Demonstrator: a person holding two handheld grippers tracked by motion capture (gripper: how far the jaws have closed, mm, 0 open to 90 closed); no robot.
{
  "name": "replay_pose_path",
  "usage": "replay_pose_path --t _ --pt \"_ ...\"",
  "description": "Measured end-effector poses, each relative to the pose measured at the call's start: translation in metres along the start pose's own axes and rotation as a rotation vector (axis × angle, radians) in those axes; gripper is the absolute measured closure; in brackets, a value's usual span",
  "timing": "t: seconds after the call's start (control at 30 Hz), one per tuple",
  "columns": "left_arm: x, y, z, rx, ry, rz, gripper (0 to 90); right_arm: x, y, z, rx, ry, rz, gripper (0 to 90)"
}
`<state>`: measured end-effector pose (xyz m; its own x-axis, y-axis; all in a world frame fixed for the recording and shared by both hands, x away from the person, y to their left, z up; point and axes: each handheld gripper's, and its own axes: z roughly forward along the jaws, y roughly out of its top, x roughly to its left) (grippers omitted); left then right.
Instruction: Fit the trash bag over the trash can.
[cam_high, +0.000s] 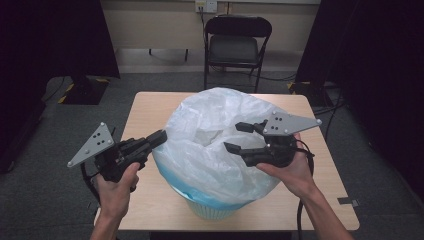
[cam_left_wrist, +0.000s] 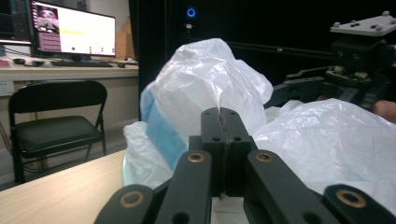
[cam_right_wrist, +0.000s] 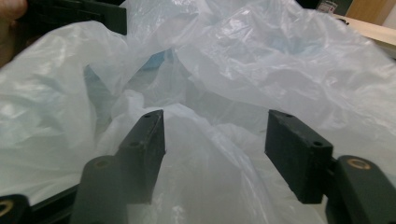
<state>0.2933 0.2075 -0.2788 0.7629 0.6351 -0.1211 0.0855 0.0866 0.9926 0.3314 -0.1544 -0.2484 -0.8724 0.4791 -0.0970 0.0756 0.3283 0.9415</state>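
A big translucent white plastic bag (cam_high: 215, 145) billows out of a pale blue bin (cam_high: 212, 210) at the middle of the wooden table (cam_high: 145, 110). My left gripper (cam_high: 161, 136) is at the bag's left edge, tip against the film. In the left gripper view its jaws (cam_left_wrist: 223, 114) are shut, pad against pad, with the bag (cam_left_wrist: 205, 84) right behind them; I cannot tell whether film is pinched. My right gripper (cam_high: 233, 136) hovers over the bag's right side. It stands open in the right gripper view (cam_right_wrist: 215, 116), where crumpled film (cam_right_wrist: 205, 158) lies below and between the fingers without being pressed.
A black folding chair (cam_high: 235, 47) stands beyond the table's far edge. Dark curtains hang on both sides. The left gripper view has a lit monitor (cam_left_wrist: 72, 30) on a desk behind the chair (cam_left_wrist: 51, 116). Bare tabletop lies on both sides of the bin.
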Motion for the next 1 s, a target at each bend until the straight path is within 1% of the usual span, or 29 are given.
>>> replay_pose_path --t 0.07,0.17,0.2,0.23,0.27,0.3,0.33,0.37,0.4,0.43,0.47,0.5,0.57,0.63,0.67,0.7,0.73,0.77,0.8,0.83,0.87,0.9,0.93,1.0 --pt "0.002 -0.001 -0.004 0.0 0.009 0.001 90.0 0.001 0.001 -0.006 -0.022 -0.005 0.002 29.0" --pt "0.007 -0.006 -0.011 0.005 0.02 -0.009 90.0 -0.002 0.002 -0.017 -0.069 0.008 0.02 26.1" --pt "0.009 -0.008 -0.013 0.007 0.021 -0.013 90.0 -0.004 0.002 -0.022 -0.084 0.007 0.022 26.2" --pt "0.01 -0.01 -0.015 0.006 0.028 -0.019 90.0 -0.006 0.002 -0.026 -0.099 -0.009 0.031 27.4" --pt "0.012 -0.012 -0.018 0.004 0.036 -0.025 90.0 -0.01 0.001 -0.03 -0.11 -0.027 0.045 29.7" --pt "0.013 -0.014 -0.02 0.008 0.039 -0.027 90.0 -0.014 0.0 -0.034 -0.124 -0.042 0.056 34.8" --pt "0.015 -0.017 -0.021 0.015 0.04 -0.026 90.0 -0.018 -0.002 -0.039 -0.139 -0.058 0.066 42.6" --pt "0.016 -0.019 -0.022 0.026 0.041 -0.022 90.0 -0.023 -0.004 -0.043 -0.153 -0.084 0.071 47.8" --pt "0.017 -0.022 -0.022 0.033 0.038 -0.026 90.0 -0.027 -0.007 -0.047 -0.166 -0.111 0.082 52.0" --pt "0.018 -0.024 -0.022 0.037 0.028 -0.032 90.0 -0.032 -0.01 -0.052 -0.188 -0.129 0.099 55.6" --pt "0.019 -0.027 -0.022 0.036 0.016 -0.039 90.0 -0.037 -0.013 -0.057 -0.211 -0.147 0.115 57.7" --pt "0.02 -0.029 -0.022 0.041 0.014 -0.042 90.0 -0.041 -0.016 -0.061 -0.228 -0.175 0.135 60.9" --pt "0.022 -0.034 -0.02 0.047 0.013 -0.055 90.0 -0.05 -0.024 -0.067 -0.251 -0.207 0.18 62.3" --pt "0.024 -0.039 -0.016 0.061 0.01 -0.072 89.6 -0.057 -0.032 -0.069 -0.241 -0.222 0.213 62.0" --pt "0.025 -0.042 -0.014 0.057 0.006 -0.08 89.1 -0.06 -0.036 -0.069 -0.23 -0.233 0.224 60.9" --pt "0.026 -0.044 -0.013 0.045 -0.007 -0.097 88.9 -0.062 -0.04 -0.067 -0.218 -0.236 0.233 57.7" --pt "0.028 -0.045 -0.013 0.042 -0.01 -0.103 88.5 -0.064 -0.044 -0.065 -0.203 -0.22 0.239 54.4" --pt "0.028 -0.045 -0.012 0.037 -0.007 -0.099 87.4 -0.065 -0.048 -0.062 -0.185 -0.21 0.252 50.7" --pt "0.028 -0.045 -0.011 0.036 -0.005 -0.104 86.5 -0.066 -0.051 -0.059 -0.16 -0.206 0.271 47.9" --pt "0.027 -0.045 -0.01 0.035 0.0 -0.103 86.4 -0.068 -0.054 -0.055 -0.136 -0.191 0.283 44.9" --pt "0.026 -0.044 -0.01 0.041 0.026 -0.082 86.4 -0.069 -0.057 -0.05 -0.121 -0.168 0.298 43.3" --pt "0.026 -0.042 -0.009 0.055 0.044 -0.063 86.4 -0.07 -0.06 -0.046 -0.108 -0.164 0.307 43.4" --pt "0.026 -0.039 -0.007 0.07 0.047 -0.051 86.5 -0.071 -0.061 -0.042 -0.09 -0.158 0.313 44.7" --pt "0.029 -0.036 -0.007 0.076 0.047 -0.055 86.6 -0.073 -0.062 -0.035 -0.07 -0.134 0.321 50.8"
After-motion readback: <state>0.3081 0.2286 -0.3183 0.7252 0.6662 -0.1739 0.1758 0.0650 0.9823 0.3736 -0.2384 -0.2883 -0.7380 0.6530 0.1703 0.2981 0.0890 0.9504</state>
